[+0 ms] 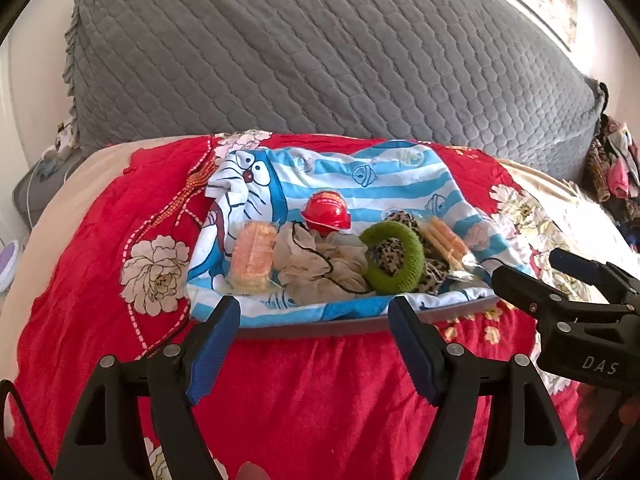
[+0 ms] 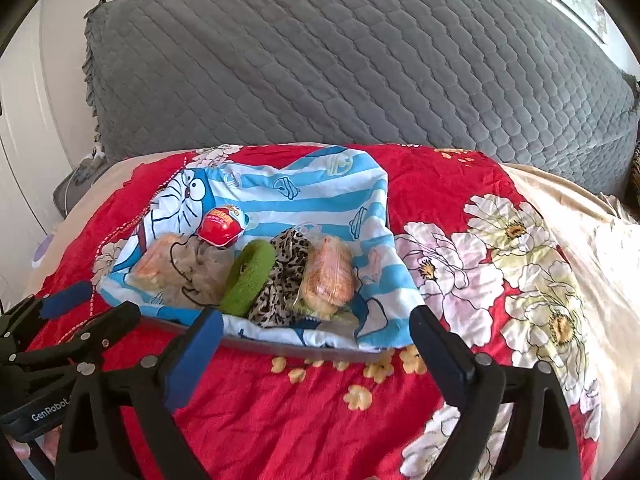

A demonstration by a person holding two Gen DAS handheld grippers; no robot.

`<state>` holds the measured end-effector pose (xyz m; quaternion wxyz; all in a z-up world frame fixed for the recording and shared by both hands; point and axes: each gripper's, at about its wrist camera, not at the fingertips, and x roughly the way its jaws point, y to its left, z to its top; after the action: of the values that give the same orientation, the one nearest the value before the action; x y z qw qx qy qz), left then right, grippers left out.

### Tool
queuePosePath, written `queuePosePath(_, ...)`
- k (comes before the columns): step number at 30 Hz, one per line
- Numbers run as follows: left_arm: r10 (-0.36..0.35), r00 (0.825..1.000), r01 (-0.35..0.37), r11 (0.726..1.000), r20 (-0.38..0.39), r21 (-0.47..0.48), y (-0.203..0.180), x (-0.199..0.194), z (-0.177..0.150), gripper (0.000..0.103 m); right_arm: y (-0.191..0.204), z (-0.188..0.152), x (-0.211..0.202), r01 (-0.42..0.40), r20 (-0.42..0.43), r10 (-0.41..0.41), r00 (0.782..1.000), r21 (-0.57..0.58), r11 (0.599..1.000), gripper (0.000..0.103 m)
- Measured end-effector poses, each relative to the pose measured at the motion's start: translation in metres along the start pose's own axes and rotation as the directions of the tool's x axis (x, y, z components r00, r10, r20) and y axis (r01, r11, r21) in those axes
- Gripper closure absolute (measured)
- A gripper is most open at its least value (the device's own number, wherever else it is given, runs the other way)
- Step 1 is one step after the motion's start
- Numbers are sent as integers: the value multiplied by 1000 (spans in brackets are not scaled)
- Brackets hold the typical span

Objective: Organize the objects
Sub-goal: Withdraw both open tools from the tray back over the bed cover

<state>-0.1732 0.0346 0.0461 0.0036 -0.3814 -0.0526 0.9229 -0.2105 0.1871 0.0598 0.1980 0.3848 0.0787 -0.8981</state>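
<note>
A blue-and-white striped cartoon cloth [image 1: 360, 184] [image 2: 300, 200] covers a grey tray [image 1: 300, 332] [image 2: 280, 346] on the bed. On it lie a red capsule toy [image 1: 326, 212] [image 2: 220, 226], an orange wrapped packet [image 1: 252, 258] [image 2: 156, 266], a beige mesh puff [image 1: 316, 264] [image 2: 200, 268], a green ring [image 1: 384, 280] [image 2: 248, 276], a leopard-print cloth [image 1: 400, 216] [image 2: 288, 280] and a second wrapped packet [image 1: 444, 240] [image 2: 328, 276]. My left gripper [image 1: 314, 316] [image 2: 100, 300] hovers open just before the tray's near rim. Beside it on the right, my right gripper [image 2: 316, 320] [image 1: 528, 268] is open wide. Neither holds anything.
The tray rests on a red floral bedspread [image 1: 300, 400] [image 2: 300, 420]. A grey quilted cover [image 1: 320, 60] [image 2: 360, 60] rises behind it. A heap of clothes [image 1: 616, 168] lies at the far right. Cream bedding [image 2: 592, 232] shows along the bed's edges.
</note>
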Motion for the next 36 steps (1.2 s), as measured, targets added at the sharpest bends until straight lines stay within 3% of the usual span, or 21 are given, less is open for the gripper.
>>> queuePosePath(13, 8, 1000, -8, 1000, 13, 3, 0, -32, -15, 25, 5, -10, -26, -9, 8, 9, 1000, 17, 1000, 2)
queuePosePath(36, 20, 1000, -20, 1000, 5, -18, 11, -69, -57, 25, 9, -63, -72, 14, -2, -14, 1000, 3, 1000, 2)
